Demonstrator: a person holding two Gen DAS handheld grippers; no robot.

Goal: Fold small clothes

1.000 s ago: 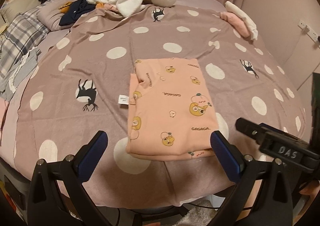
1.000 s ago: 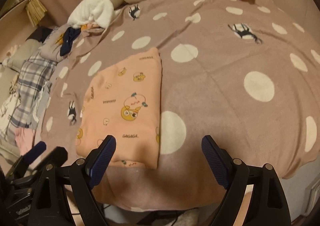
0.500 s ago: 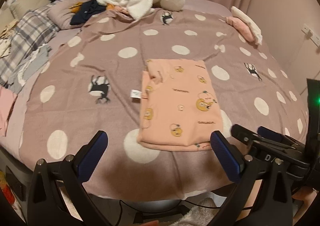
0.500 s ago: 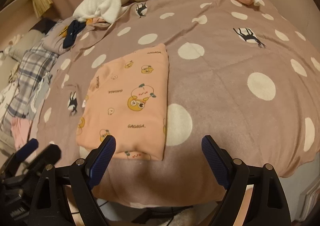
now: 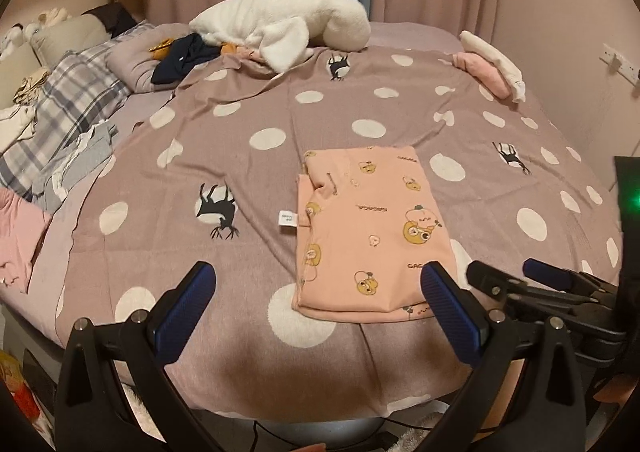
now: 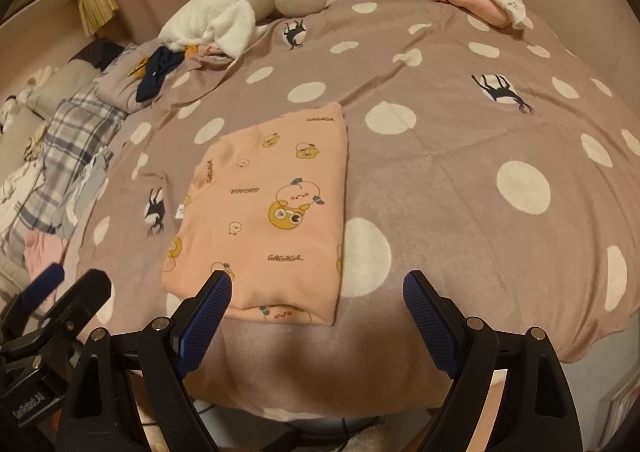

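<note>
Left claw [image 5: 316, 292] and right claw [image 6: 318, 300] hover side by side, spread wide.

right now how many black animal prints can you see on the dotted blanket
3 in the left wrist view: one left of the folded peach garment at, one far up by the white plush at, one right at. More may hide under clothes.

Polka-dot blanket [image 5: 280, 180], white plush [image 5: 280, 28]
</note>
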